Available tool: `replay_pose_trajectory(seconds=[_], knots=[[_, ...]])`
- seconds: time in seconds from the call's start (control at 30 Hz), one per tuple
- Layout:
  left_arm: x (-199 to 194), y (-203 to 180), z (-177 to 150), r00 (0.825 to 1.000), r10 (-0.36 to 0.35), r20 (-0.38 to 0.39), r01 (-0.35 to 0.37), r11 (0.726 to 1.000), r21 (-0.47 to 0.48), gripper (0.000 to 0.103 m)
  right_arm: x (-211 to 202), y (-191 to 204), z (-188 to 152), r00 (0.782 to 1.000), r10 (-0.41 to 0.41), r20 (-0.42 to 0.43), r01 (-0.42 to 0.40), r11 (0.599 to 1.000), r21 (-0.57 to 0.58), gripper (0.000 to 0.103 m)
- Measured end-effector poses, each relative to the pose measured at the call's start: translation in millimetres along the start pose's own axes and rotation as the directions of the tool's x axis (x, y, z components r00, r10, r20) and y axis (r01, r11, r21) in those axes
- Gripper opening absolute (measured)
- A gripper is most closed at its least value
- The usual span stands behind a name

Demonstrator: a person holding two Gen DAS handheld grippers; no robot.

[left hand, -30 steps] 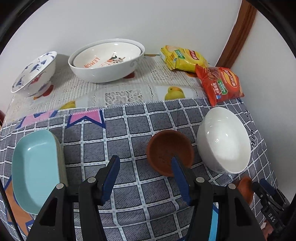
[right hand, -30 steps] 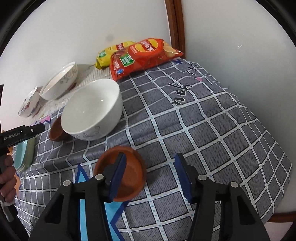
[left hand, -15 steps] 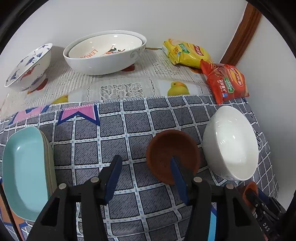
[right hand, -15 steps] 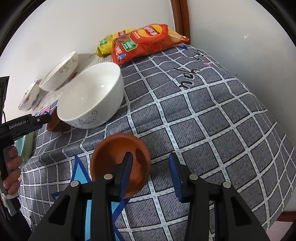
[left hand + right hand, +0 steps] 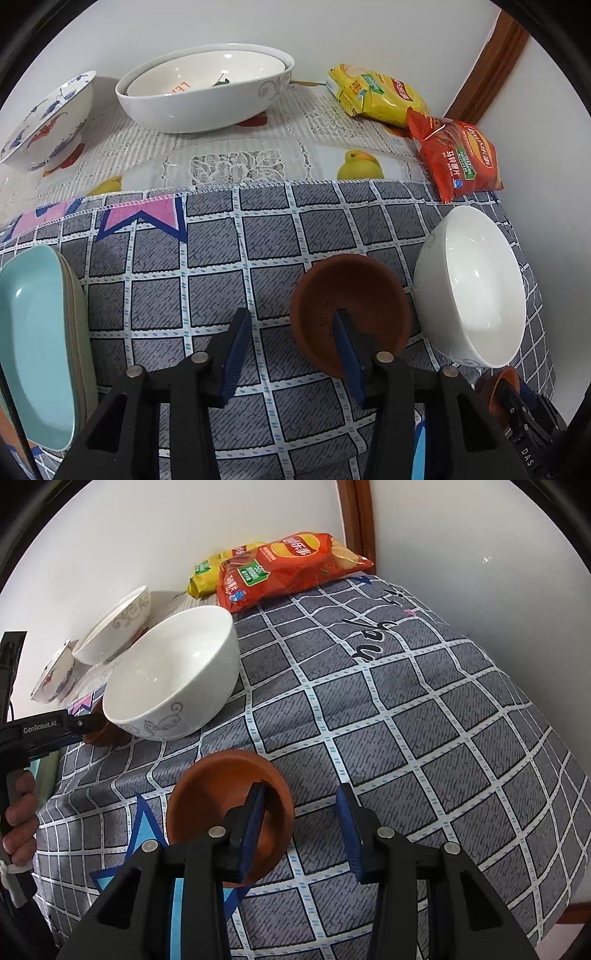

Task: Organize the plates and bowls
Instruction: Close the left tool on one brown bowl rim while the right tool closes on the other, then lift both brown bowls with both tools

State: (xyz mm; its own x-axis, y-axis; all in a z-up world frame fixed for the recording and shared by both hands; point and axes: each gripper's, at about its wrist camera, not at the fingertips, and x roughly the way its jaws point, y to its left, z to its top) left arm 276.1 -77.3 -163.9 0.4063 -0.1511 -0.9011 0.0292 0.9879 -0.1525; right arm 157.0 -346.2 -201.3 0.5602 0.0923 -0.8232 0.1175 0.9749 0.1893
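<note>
both hand-held grippers had closed in: left hand-held gripper (image 5: 291, 347) and right hand-held gripper (image 5: 301, 821) each gaped wide, straddling the rim of a terracotta saucer (image 5: 349, 314) beside the white bowl (image 5: 471, 284); nothing stacked yet.

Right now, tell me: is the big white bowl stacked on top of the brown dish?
No, the white bowl sits on the checked cloth beside the brown dish, not on it.

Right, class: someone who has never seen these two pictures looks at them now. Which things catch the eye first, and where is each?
Each open claw straddles the rim of a small terracotta dish: the left claw at one dish, the right claw at another. Between the dishes stands a big white bowl on the grey checked cloth. By the far wall lie a red crisp bag and a yellow crisp bag.
</note>
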Motion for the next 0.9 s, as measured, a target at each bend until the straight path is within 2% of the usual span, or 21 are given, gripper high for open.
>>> replay_pose_trajectory(seconds=[0.3, 0.4, 0.8, 0.9], knots=[[8, -2, -2, 1.0, -0.003, -0.015, 0.003, 1.0, 0.013, 0.032, 1, 2, 1, 1.0, -0.007, 0.003, 0.007, 1.0, -0.024, 0.038], [9, -4, -3, 1.0, -0.019, -0.022, 0.019, 1.0, 0.023, 0.023, 2, 3, 1, 1.0, -0.006, 0.003, 0.006, 1.0, -0.029, 0.036], [8, -7, -3, 0.999, -0.031, -0.022, 0.031, 0.999, 0.029, 0.013, 2, 8, 3, 1.0, 0.016, -0.005, -0.017, 0.999, -0.027, 0.018], [4, -6, -3, 0.999, -0.042, -0.016, 0.043, 0.999, 0.026, 0.011, 1, 11, 3, 1.0, 0.005, 0.001, -0.005, 0.999, -0.033, 0.017]])
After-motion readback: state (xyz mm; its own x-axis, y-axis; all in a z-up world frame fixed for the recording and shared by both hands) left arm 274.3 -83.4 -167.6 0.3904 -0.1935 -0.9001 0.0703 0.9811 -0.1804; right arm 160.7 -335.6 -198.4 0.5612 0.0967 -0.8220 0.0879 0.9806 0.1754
